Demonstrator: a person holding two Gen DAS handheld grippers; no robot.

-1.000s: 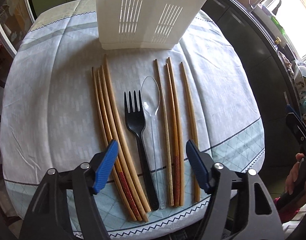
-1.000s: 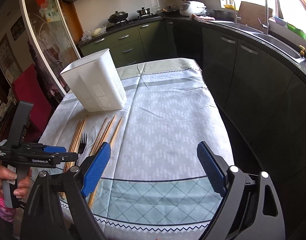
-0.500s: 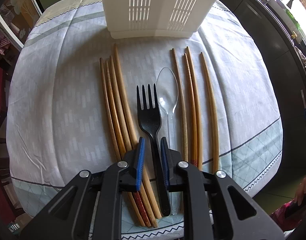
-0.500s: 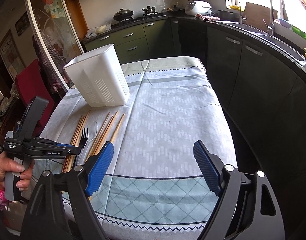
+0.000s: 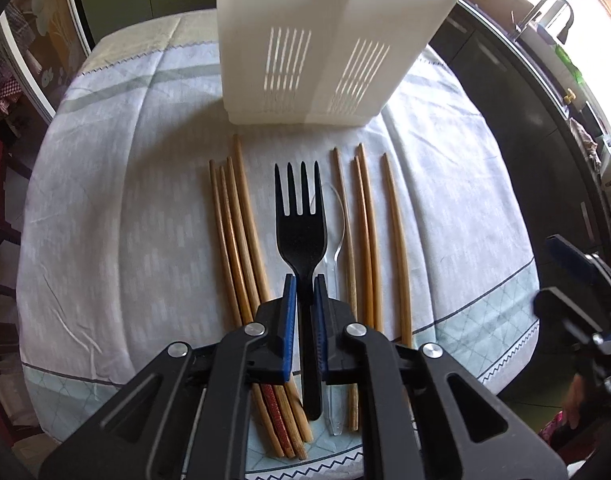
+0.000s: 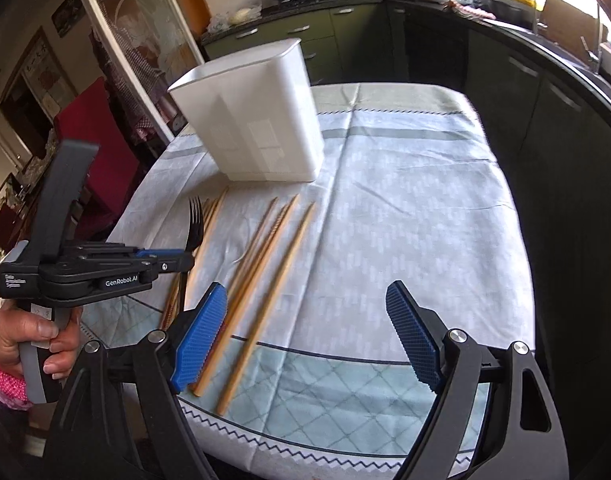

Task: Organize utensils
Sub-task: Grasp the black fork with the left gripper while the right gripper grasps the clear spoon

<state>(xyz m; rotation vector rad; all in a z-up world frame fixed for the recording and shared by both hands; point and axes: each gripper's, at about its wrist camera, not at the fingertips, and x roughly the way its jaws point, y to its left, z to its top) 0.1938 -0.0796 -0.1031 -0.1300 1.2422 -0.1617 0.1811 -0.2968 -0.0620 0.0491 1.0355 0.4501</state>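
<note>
Gripping the black fork by its handle, my left hand-held gripper lifts it near the worktop's front edge; light, stiff, slippery plastic. My right hand-held gripper gapes empty. Chopsticks lie alongside, the white bin beyond.

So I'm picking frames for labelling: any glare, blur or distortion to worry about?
Left wrist view: fisheye bows the chopsticks, window top right blown out, right gripper smeared. Right wrist view: white caddy and tablecloth slightly soft, window glare again.
</note>
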